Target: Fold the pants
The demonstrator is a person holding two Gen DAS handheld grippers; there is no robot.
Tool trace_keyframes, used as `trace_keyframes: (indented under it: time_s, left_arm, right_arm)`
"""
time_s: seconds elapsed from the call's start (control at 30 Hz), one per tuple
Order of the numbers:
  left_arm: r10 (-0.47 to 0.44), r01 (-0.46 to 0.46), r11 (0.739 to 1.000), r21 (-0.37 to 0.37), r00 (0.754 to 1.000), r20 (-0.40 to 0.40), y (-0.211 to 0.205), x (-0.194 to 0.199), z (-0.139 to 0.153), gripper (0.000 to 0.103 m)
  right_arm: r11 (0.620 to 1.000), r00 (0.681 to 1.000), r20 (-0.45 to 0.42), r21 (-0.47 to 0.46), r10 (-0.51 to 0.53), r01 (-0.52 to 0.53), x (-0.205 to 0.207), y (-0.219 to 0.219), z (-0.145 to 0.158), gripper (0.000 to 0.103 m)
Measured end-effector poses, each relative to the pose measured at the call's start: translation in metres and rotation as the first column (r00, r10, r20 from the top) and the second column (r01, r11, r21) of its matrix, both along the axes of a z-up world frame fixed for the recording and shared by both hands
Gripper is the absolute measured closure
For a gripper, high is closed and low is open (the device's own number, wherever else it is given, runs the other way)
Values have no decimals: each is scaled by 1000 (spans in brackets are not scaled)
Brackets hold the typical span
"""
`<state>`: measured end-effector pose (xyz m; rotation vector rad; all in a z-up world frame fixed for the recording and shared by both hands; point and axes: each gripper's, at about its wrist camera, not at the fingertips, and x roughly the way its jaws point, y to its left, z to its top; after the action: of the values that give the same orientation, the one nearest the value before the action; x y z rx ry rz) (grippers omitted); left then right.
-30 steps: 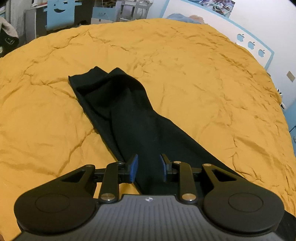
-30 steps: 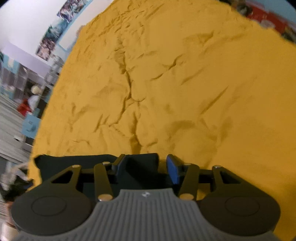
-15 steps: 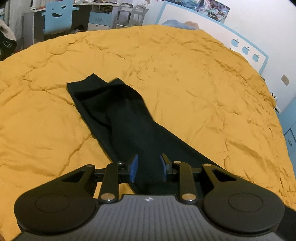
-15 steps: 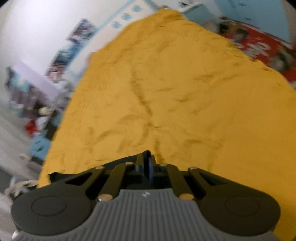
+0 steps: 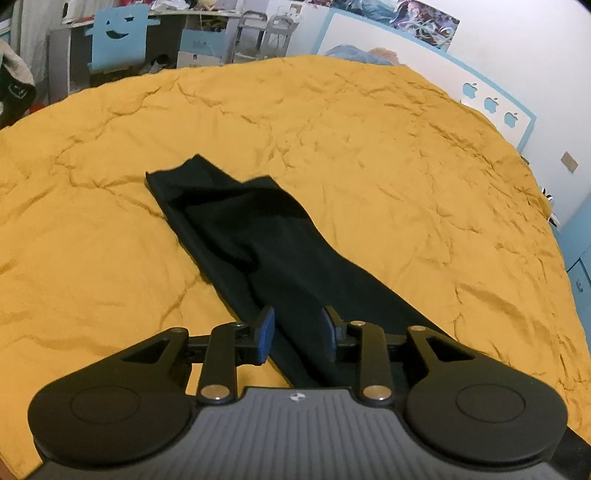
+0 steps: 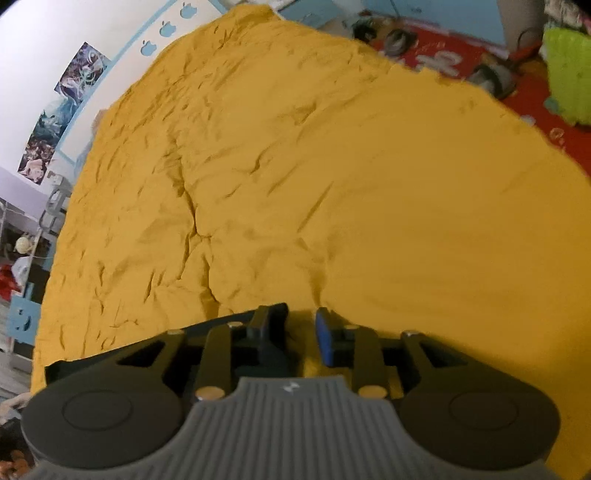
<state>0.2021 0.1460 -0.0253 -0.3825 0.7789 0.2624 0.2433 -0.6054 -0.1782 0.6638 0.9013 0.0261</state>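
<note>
Black pants [image 5: 258, 251] lie flat on the yellow bedspread [image 5: 388, 155], legs laid one over the other, cuffs at the far end, the rest running back toward the near edge under the left gripper [image 5: 297, 334]. Fabric mostly smooth, one small wrinkle mid-leg.

Left gripper is right over the near part of the pants, blue-padded fingers [image 5: 266, 332] apart and opening; pants show in the gap but the pads don't press on them, so released, holding nothing.

Right gripper [image 6: 301, 334] is just past the pants' edge: a black strip of the pants [image 6: 236, 319] shows beside and behind its left finger, only bedspread between the fingers [image 6: 325, 341]. Fingers spreading, nothing gripped.

Bedspread is wrinkled all over. Beyond the far side of the pants, off the bed: a blue chair [image 5: 118, 35] with a face cutout, cluttered desk area. To the pants' right, a white headboard [image 5: 436, 79] with a blue border and apple shapes, posters [image 5: 417, 16] on the wall above. In the right wrist view, a red mat [image 6: 461, 55] on the floor past the bed edge, a green thing [image 6: 569, 74] beside it.
</note>
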Motion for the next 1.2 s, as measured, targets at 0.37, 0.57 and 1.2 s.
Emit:
trace_keyframes:
  time_s: [0.37,0.57,1.2]
  left_arm:
    - [100,-93,994,-59,988,115,87,6,-11,52]
    - [102,-110,990,89,991,91,135,56,-40,52]
    - [-307,370,710,599,928,-210,105,130,-87,102]
  right_arm:
    - [980,994,48,-175,100,-90,-40,92,20,78]
    - [977,999,-6,-210,39,-40,-39,108,8,79]
    - [952,995,-96,-305,-28,-2,-14,124,7,79]
